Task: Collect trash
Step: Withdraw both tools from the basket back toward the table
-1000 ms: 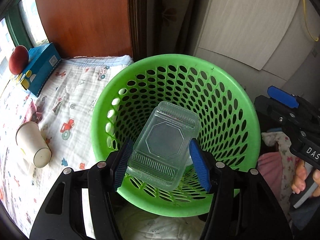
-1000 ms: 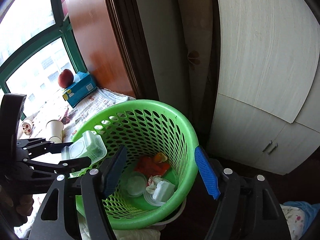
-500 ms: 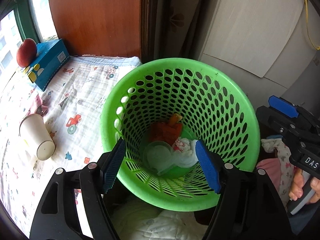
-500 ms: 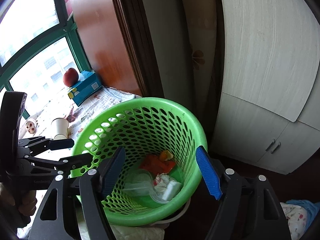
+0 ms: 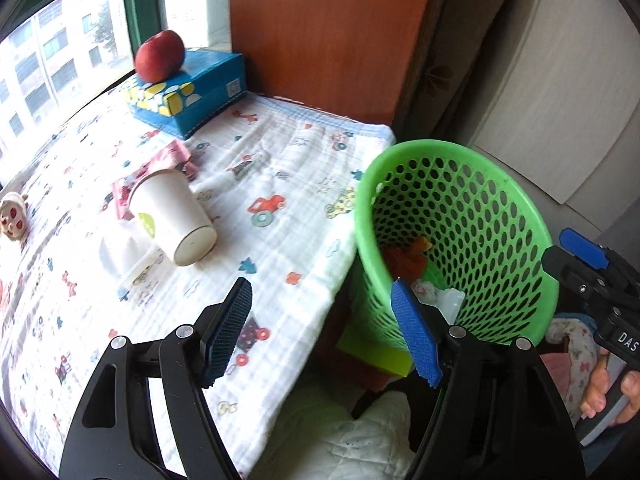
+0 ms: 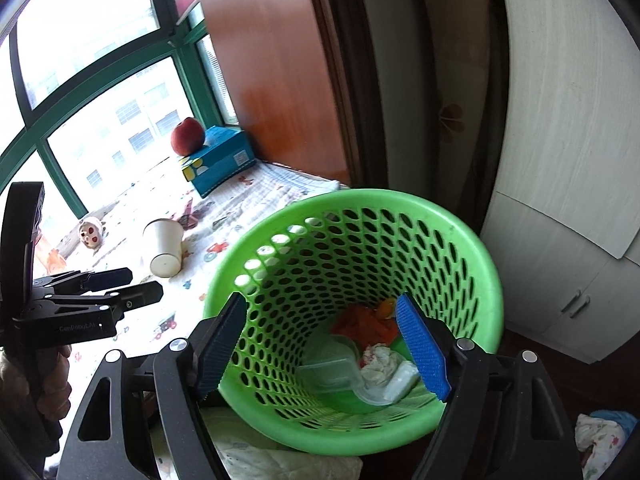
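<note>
Cup [image 5: 172,216] on its side on blanket [image 5: 280,184], beside basket [image 5: 516,208].

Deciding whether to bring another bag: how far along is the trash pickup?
Done: a clear plastic container, tissue and orange scraps lie in the green basket. In hand: nothing; left hand-held gripper and right hand-held gripper are open. Left: the tipped paper cup and pink wrapper on the blanket.

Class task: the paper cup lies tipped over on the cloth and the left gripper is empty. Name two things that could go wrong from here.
1. The paper cup lies on its side, so it may roll away when the open left gripper nudges it.
2. A clear wrapper touches the cup and could be dragged along or missed.
3. The green basket stands beside the cloth's edge; a swing could tip it.
</note>
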Demonstrator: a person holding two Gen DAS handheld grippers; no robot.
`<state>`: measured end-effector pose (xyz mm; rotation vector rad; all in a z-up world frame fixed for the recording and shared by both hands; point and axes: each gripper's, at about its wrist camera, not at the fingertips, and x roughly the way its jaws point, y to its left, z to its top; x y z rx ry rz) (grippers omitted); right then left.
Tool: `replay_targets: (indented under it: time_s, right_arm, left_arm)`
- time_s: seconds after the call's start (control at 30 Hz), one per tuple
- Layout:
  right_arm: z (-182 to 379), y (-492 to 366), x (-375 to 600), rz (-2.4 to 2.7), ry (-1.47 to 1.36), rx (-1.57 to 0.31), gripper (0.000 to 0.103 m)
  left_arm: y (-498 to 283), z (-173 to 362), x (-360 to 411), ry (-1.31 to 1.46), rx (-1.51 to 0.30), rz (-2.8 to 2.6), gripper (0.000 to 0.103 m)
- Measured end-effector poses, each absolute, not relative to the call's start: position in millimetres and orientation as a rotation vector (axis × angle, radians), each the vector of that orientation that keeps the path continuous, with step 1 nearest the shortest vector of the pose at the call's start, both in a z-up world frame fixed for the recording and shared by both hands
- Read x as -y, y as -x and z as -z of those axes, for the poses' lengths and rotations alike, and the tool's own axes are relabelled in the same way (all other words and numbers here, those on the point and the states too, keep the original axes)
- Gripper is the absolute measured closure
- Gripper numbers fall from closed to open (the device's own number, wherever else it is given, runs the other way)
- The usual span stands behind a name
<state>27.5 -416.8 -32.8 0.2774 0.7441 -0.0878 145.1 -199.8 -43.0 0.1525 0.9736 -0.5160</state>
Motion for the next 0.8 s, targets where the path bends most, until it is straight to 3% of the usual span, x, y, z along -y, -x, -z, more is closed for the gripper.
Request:
replay_targets:
  time_s: [0.47, 0.8]
  right_arm:
    - [28, -60, 352, -0.031, -0.227, -0.767, 0.028]
    - [38, -89, 314, -0.094, -0.194, -0.81, 0.028]
  left_arm:
    - [-188, 57, 80, -0.051, -0.976, 0.263, 0.032]
    - [-230, 80, 47, -0.053, -0.997, 0.183, 0.033]
